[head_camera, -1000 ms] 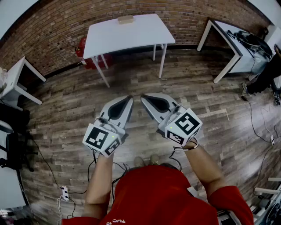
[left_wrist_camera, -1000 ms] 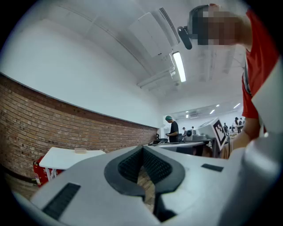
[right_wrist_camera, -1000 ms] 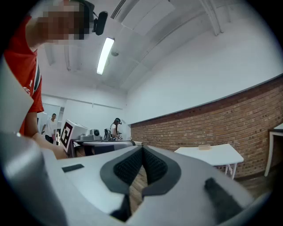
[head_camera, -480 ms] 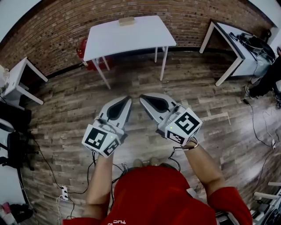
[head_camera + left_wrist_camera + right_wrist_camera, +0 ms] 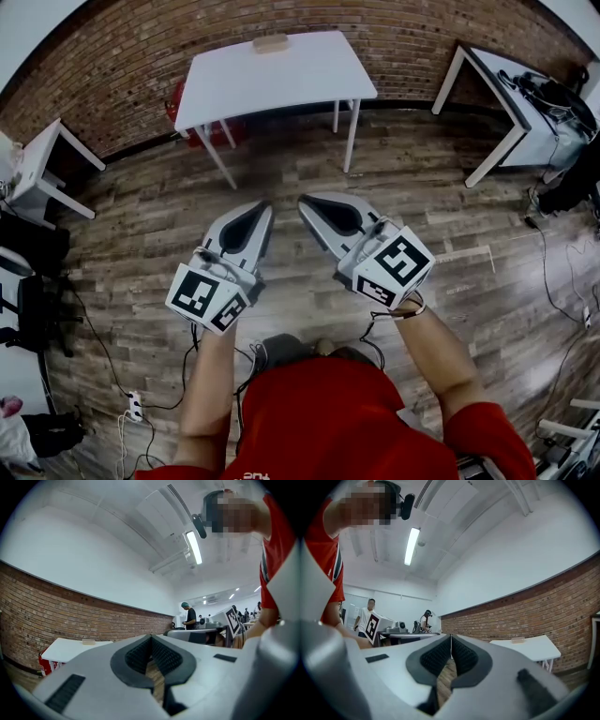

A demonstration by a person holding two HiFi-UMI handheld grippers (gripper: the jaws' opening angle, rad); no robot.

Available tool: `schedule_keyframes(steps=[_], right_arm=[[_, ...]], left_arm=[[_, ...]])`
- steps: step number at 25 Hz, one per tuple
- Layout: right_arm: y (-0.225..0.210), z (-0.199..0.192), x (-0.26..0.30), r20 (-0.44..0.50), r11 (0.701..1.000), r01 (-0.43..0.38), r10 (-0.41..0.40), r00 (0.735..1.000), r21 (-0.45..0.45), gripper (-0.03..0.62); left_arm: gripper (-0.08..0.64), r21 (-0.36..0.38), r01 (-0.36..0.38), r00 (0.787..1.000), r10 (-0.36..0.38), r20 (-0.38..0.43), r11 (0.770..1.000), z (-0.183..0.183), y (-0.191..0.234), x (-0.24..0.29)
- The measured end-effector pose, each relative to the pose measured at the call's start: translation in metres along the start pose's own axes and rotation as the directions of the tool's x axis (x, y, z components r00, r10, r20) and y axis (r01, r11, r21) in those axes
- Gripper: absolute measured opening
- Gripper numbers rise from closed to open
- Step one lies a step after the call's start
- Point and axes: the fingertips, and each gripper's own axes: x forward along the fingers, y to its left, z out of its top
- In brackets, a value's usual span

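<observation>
I hold both grippers side by side above the wooden floor, tips pointing toward a white table by the brick wall. My left gripper is shut with nothing between its jaws; in the left gripper view the ribbed pads meet. My right gripper is likewise shut and empty, its pads closed together in the right gripper view. A small tan block lies on the far edge of the white table, well away from both grippers.
A second white table with dark gear on it stands at the right, another at the left. A red object sits under the middle table. Cables and a power strip lie on the floor. Several people stand at distant benches.
My left gripper has drifted slightly left and down in the head view. The tables have shifted a little in view as the head moved; both grippers stay shut.
</observation>
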Motion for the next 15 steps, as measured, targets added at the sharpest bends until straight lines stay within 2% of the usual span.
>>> schedule_keyframes(steps=[8, 15], right_arm=[[-0.030, -0.003, 0.015, -0.011, 1.000, -0.021, 0.021, 1.000, -0.004, 0.029], [-0.078, -0.018, 0.074, -0.024, 1.000, -0.017, 0.017, 1.000, -0.006, 0.029]], left_arm=[[0.014, 0.001, -0.026, 1.000, 0.026, 0.006, 1.000, -0.001, 0.024, 0.024], [0.014, 0.002, -0.027, 0.999, 0.027, 0.026, 1.000, -0.009, 0.095, 0.058]])
